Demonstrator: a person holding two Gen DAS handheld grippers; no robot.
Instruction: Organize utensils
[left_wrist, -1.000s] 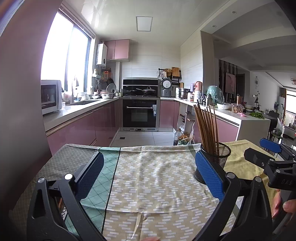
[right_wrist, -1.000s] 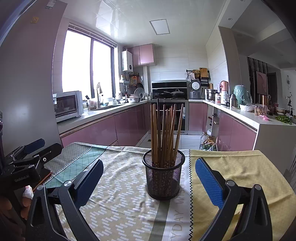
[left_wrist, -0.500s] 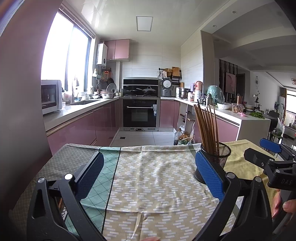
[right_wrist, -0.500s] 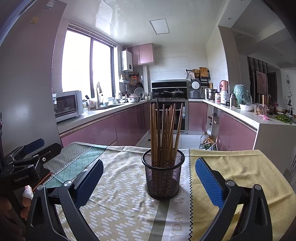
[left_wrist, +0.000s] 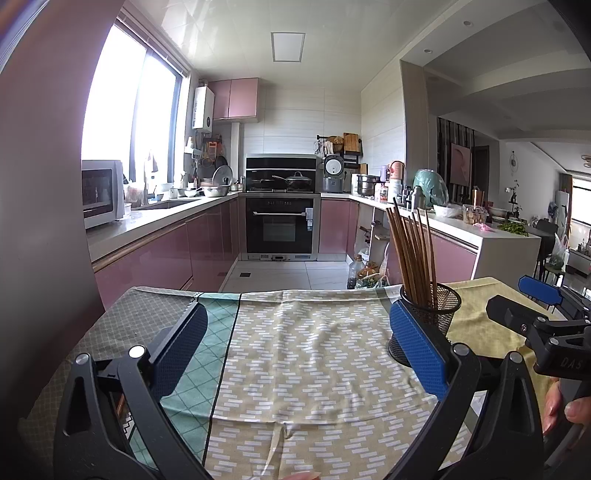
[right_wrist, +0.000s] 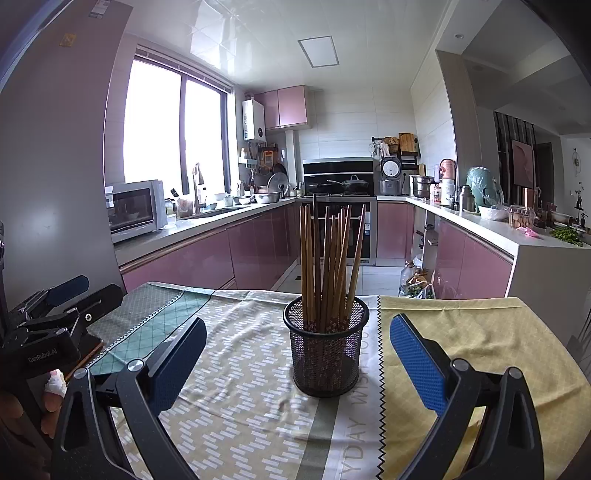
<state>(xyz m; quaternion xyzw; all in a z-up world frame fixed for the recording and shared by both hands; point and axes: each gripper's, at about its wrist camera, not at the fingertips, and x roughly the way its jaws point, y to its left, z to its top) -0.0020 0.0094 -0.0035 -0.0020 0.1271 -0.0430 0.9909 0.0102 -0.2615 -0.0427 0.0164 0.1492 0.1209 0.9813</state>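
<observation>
**A:** Chopsticks (right_wrist: 327, 266): bundled in black mesh holder (right_wrist: 327, 363), mid-table on patterned cloth (right_wrist: 240, 369), just beside the seam with yellow cloth (right_wrist: 480, 339). Long axis near vertical, tops fanned a little.

**B:** Bearing from the tools?

**A:** Dead ahead of right gripper (right_wrist: 295, 330), centred between its blue pads, no contact. From left gripper (left_wrist: 295, 317): off to the right, partly hidden behind its right-hand finger.

**B:** Jaw state?

**A:** Both spread wide. Nothing held.

**B:** Nearer hand?

**A:** Right, by judgement. Straight run in, no turn called for. Left would have to cross toward the right gripper's lane.

**B:** Room to move?

**A:** Bare cloth all round the holder. Far table edge well behind it, floor beyond. Wrinkles in the cloth just ahead of the holder: possible snag. Light mesh holder likely to slide or tip if nudged at the rim, so better to come at the sticks from above, along their axis.

**B:** Anything else?

**A:** Brown stick-like thing (right_wrist: 86, 354) under the left gripper in the right view, mostly hidden. Cannot tell whether a stray chopstick.
</observation>
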